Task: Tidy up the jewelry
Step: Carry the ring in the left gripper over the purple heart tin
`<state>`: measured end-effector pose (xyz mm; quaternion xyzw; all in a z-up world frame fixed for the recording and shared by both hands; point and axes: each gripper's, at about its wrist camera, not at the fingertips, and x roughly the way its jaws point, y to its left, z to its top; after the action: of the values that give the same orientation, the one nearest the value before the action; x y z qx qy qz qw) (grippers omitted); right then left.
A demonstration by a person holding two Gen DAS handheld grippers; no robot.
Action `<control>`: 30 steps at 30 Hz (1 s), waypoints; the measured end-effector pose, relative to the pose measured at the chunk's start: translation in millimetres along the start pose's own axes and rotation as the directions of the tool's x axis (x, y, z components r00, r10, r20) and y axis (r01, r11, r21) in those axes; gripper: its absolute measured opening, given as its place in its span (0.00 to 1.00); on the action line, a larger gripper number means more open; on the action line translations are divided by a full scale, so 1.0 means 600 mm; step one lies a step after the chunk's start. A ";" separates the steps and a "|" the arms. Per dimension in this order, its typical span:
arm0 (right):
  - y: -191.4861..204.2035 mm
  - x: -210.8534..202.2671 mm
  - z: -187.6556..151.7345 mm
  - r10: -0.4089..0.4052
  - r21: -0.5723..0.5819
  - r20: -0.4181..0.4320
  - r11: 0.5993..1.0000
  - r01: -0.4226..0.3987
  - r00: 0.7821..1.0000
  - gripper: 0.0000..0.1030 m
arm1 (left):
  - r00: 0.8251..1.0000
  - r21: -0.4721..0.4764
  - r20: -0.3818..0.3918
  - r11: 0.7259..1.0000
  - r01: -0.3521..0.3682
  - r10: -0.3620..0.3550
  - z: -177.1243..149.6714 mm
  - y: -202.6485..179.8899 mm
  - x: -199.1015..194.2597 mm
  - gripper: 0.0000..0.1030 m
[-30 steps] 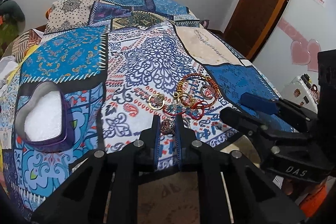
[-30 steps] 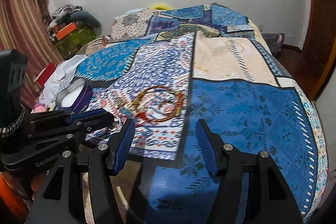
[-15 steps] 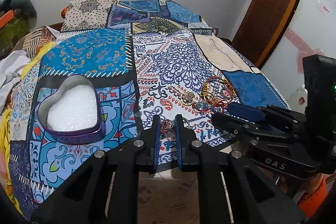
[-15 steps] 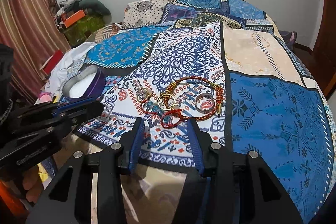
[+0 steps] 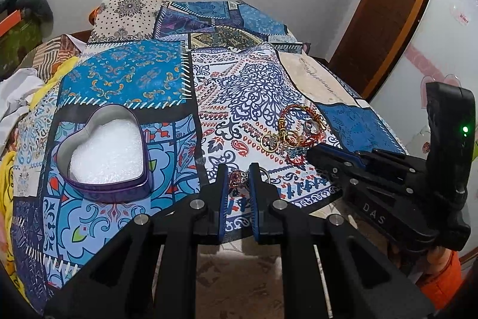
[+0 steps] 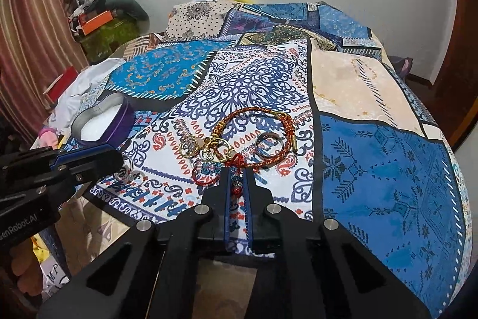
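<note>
I'm seeing the right gripper [image 6: 237, 184] just closing, pinching a red beaded charm [image 6: 236, 183] off the jewelry pile [image 6: 239, 139]; only the left view shows the left gripper [image 5: 238, 178] pinching a ring [image 5: 238, 178], heart-shaped tin [image 5: 104, 151] sitting well left.

My left gripper [image 5: 238, 174] pinches a small ring [image 5: 238, 178]. The heart-shaped tin [image 5: 104, 150] sits to its left; the jewelry pile [image 5: 291, 133] and right gripper [image 5: 322, 155] lie to its right.
</note>
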<state>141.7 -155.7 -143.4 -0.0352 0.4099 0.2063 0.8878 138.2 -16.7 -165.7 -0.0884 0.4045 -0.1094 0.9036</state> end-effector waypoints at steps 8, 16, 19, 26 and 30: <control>0.003 -0.035 0.005 0.011 0.008 0.046 1.000 -0.011 0.999 0.06 | 1.000 0.009 0.027 1.000 -0.008 0.007 0.005 -0.009 -0.023 0.12; 0.015 -0.077 0.026 0.005 -0.008 0.111 1.000 -0.004 0.994 0.06 | 0.997 0.008 0.069 1.000 -0.025 0.024 0.011 -0.008 -0.056 0.12; 0.026 -0.088 0.034 0.006 -0.020 0.133 1.000 -0.003 0.991 0.06 | 0.995 0.003 0.090 0.999 -0.035 0.035 0.014 -0.001 -0.071 0.12; 0.053 -0.106 0.055 0.028 -0.045 0.181 0.999 -0.020 0.983 0.06 | 0.987 -0.013 0.146 0.997 -0.073 0.074 0.023 0.023 -0.111 0.12; 0.076 -0.110 0.069 0.055 -0.068 0.201 0.997 -0.042 0.978 0.06 | 0.979 -0.027 0.178 0.995 -0.100 0.103 0.027 0.042 -0.135 0.12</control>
<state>115.0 -126.9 -62.5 -0.0320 0.3113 0.2433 0.9181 101.1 30.3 -103.6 -0.0851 0.3266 -0.0510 0.9400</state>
